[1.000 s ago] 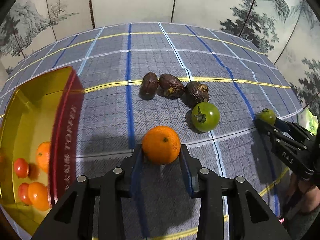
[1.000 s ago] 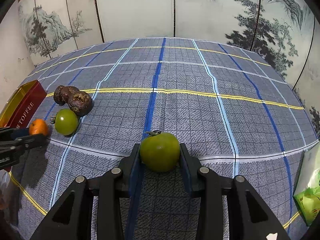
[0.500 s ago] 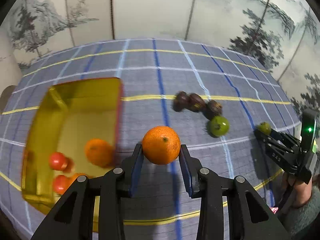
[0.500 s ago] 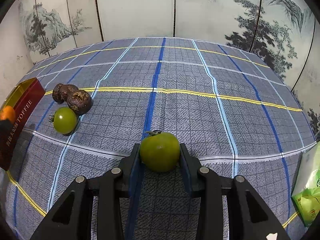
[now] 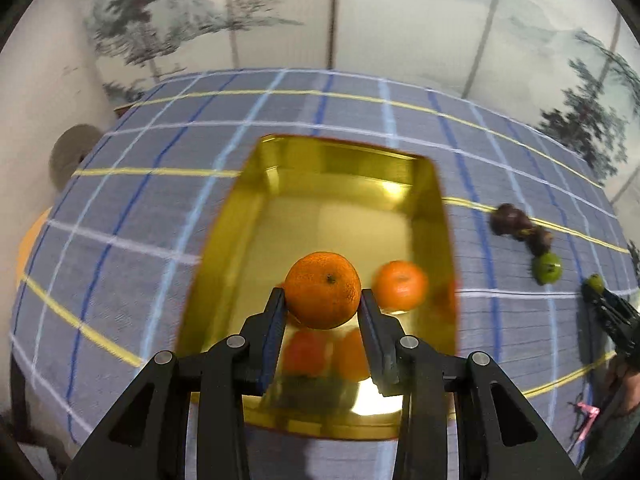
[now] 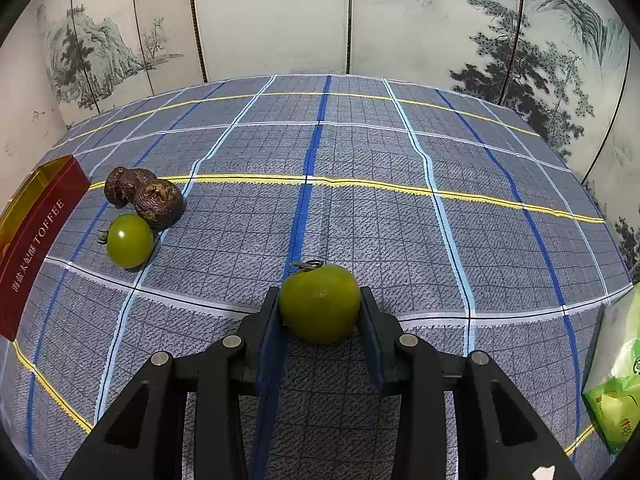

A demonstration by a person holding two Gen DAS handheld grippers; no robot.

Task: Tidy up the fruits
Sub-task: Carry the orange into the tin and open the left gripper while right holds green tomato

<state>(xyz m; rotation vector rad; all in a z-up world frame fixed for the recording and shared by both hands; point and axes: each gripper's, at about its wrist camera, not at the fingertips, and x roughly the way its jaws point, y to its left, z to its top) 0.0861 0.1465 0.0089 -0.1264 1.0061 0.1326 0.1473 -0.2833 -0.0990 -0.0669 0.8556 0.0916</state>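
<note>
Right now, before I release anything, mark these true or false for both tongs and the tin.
1. The left tongs hold an orange above the gold tin. True.
2. The tin holds no fruit yet. False: another orange lies inside, with blurred reddish fruit below the held one.
3. The right tongs are open with nothing between them. False: they are shut on a green tomato.
4. A second green tomato lies on the cloth beside the dark wrinkled fruits. True.
5. The dark wrinkled fruits are in the tin. False: they lie on the checked tablecloth.
</note>
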